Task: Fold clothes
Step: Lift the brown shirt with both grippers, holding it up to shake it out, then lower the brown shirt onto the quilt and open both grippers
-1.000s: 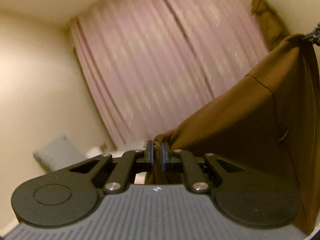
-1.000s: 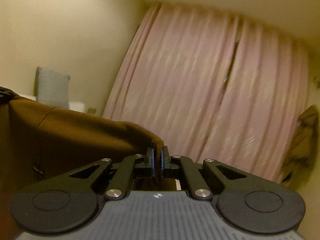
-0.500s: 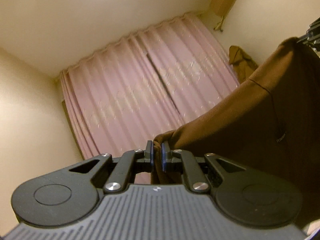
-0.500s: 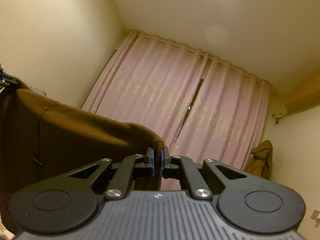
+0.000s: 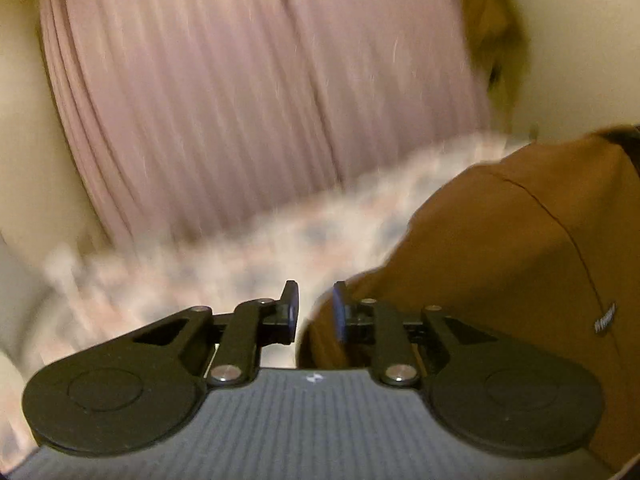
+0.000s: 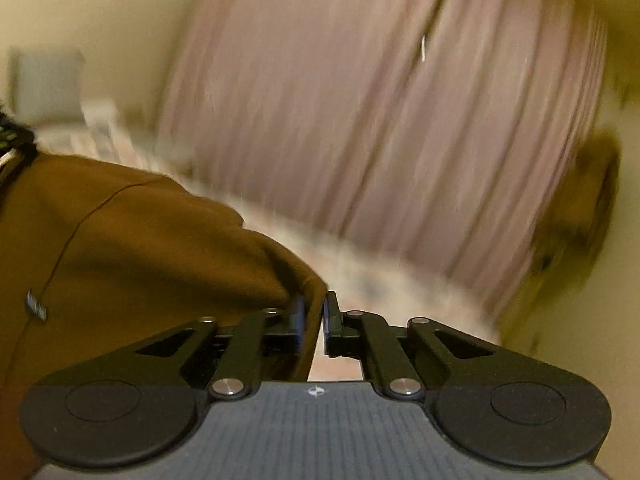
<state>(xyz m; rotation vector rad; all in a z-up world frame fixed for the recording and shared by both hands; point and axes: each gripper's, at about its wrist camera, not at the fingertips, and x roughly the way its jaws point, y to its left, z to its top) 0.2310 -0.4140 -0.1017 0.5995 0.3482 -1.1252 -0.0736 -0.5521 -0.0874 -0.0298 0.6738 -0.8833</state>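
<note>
Right now my left gripper (image 5: 315, 307) has its jaws parted a little, and the brown garment (image 5: 500, 248) sits at their three o'clock side, its edge against the right-hand jaw but no longer pinched between the two. My right gripper (image 6: 314, 317) has its jaws narrow, with a fold of the same brown cloth caught between them; the bulk of it spreads toward nine o'clock in that view. A seam line and a small label (image 6: 36, 307) show on the fabric. Beyond, blurred, are the pink curtain (image 5: 248, 92) and a pale patterned bed (image 5: 224, 256); I cannot tell whether the cloth touches the bed yet.

By my judgement this garment is soft and fairly thick, something like sweatshirt knit: it drapes in rounded folds, sags between supports and will not hold a crease by itself. It looks light enough for one gripper, not slippery and in no way fragile. The best places to take hold are the hem corners or the shoulder seams, where doubled fabric gives my jaws more to bite and the panel hangs square.
</note>
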